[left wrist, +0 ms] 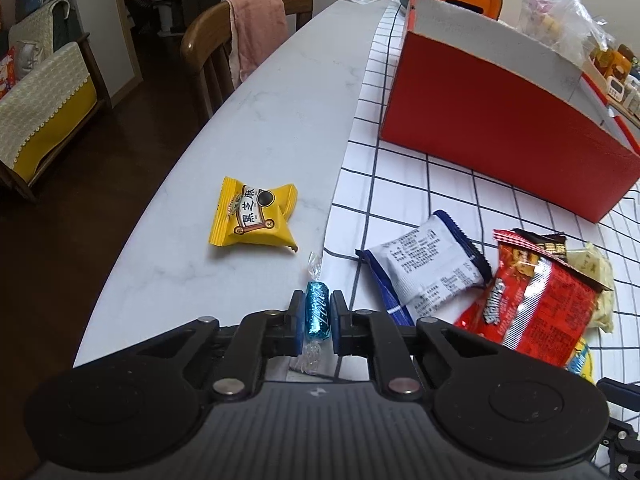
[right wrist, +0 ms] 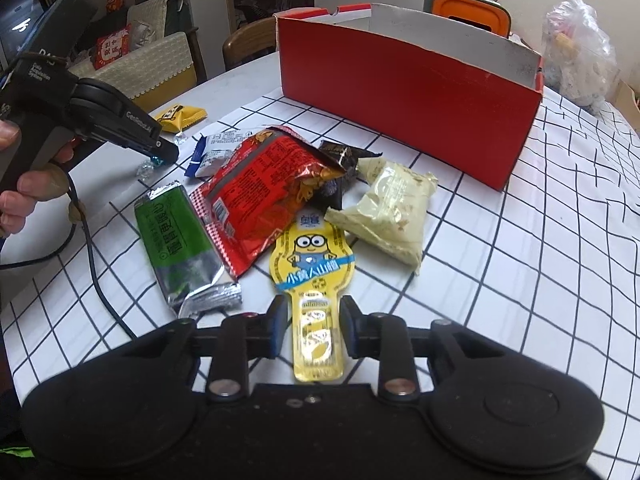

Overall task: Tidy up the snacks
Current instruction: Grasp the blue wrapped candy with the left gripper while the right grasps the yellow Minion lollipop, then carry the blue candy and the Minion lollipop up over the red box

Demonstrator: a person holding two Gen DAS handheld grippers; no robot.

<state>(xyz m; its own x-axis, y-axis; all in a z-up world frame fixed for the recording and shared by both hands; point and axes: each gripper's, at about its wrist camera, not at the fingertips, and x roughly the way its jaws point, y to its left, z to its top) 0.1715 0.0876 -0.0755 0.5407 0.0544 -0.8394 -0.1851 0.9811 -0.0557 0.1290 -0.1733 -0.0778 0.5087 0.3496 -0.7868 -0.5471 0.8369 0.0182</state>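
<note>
Left hand-held gripper [left wrist: 316, 316]: closed on the blue candy [left wrist: 317, 315]; the blue pads are pressed on both sides of its foil body, and the clear twisted ends stick out ahead of and behind the fingers.
Right hand-held gripper [right wrist: 314, 322]: closed on the narrow handle end of the yellow minion snack [right wrist: 313, 264]; the wide printed part lies ahead of the fingers on the checked cloth [right wrist: 520, 264].
Red box [right wrist: 408, 100]: open at the top, well ahead of both grippers, beyond the pile of snacks; it is judged to be the place where the snacks are to be put.
Risk with the candy: the foil is smooth and the body is round, so it could be squeezed out of the pads or turned between them when it is lifted toward the box.
Risk with the minion snack: it is held only at one end, so the long flat part could hang down and be caught on the red chip bag [right wrist: 264, 184] or on the near wall of the box.
Risk with the surface [left wrist: 256, 120]: the yellow packet [left wrist: 254, 216] lies ahead and to the left of the left gripper, off the cloth, and could be pushed toward the edge.
Shown only by the right view: the green bar [right wrist: 180, 236], the pale packet [right wrist: 388, 212], and the person's hand [right wrist: 24, 184] on the left gripper's handle.
Shown only by the left view: the pad contact on the candy; in the right view the candy is mostly hidden, so the grip cannot be confirmed there.
</note>
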